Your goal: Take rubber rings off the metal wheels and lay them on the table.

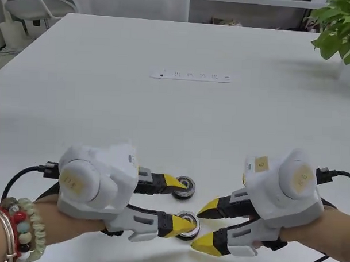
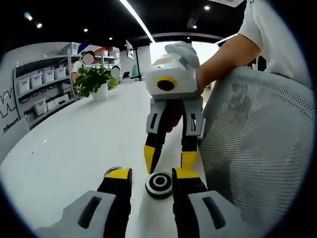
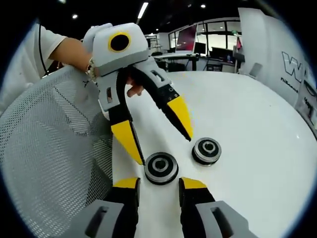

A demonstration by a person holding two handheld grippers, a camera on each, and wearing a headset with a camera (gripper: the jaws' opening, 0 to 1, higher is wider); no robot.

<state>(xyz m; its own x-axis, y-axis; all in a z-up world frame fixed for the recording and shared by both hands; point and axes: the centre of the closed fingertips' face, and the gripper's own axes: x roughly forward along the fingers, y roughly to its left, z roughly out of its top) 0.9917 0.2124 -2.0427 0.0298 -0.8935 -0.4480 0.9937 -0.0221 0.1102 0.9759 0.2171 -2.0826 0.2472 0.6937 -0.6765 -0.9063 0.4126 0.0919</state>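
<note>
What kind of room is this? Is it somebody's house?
Probably an office or a lab, not a house: there's a big white table, shelves of storage bins along the wall, and a mesh office chair.

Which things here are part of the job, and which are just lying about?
Part of the job: nearer wheel; farther wheel; left gripper; right gripper; table.
Just lying about: printed strip; plant; chair.
</note>
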